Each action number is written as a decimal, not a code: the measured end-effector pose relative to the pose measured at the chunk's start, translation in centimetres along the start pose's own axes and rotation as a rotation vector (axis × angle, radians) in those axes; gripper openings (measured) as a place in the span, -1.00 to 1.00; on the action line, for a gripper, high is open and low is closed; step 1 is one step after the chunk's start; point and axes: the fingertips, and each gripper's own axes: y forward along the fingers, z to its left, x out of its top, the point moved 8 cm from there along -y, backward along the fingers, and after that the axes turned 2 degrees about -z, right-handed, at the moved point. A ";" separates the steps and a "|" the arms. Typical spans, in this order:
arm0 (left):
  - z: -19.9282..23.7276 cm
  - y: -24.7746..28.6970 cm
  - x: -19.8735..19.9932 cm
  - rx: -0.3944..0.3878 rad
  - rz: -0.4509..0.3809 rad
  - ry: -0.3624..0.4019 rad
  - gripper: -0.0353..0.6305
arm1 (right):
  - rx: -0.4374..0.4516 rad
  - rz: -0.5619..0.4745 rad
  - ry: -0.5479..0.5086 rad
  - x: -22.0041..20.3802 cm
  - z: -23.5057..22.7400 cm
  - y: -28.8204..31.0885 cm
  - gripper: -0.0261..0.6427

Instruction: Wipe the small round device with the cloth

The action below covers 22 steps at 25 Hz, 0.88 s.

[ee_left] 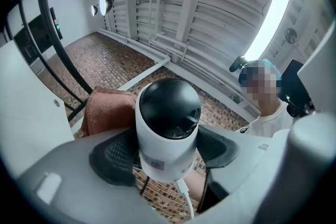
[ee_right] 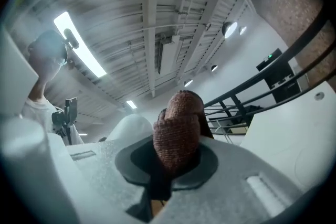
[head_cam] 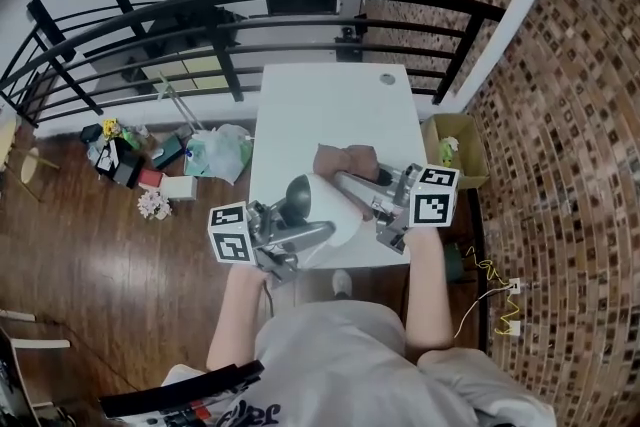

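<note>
**Brown cloth in one gripper, white device in the other**

White plastic with a glossy black dome on top, the small round device (ee_left: 168,128) stands between the jaws of the left gripper (ee_left: 168,161). The jaws are held fairly wide apart, and both dark pads (ee_left: 113,157) press against the sides of its body. A thin white cable (ee_left: 185,198) hangs from its underside, down between the jaws. In the head view the device (head_cam: 335,212) is lifted clear of the white table (head_cam: 330,100), at the tip of the left gripper (head_cam: 312,221).

The right gripper (ee_right: 169,164) has its jaws nearly together on the cloth (ee_right: 178,126). The bunched brown knit stands up out of the pads, and a darker fold trails down between them. Past its left jaw a rounded white shape (ee_right: 134,127) shows close by, probably the device.

From the head view the right gripper (head_cam: 350,179) reaches in from the person's right with the cloth (head_cam: 345,161) at its tip, just beyond the device. In the left gripper view the cloth (ee_left: 107,113) lies just beside the device, on its left and slightly behind. Whether the two touch cannot be told. The two grippers point towards each other, their marker cubes well apart on either side
</note>
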 end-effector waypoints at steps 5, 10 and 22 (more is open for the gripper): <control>3.1 -2.1 0.2 0.212 -0.099 -0.035 0.22 | -0.011 -0.046 -0.167 2.9 2.6 -0.7 -0.84; 5.8 -3.9 -0.1 0.311 -0.258 -0.182 0.21 | 0.007 0.082 -0.311 3.3 5.2 0.7 -0.84; 3.0 -1.9 0.3 0.131 -0.130 -0.060 0.21 | -0.008 0.064 -0.198 2.5 2.8 0.5 -0.84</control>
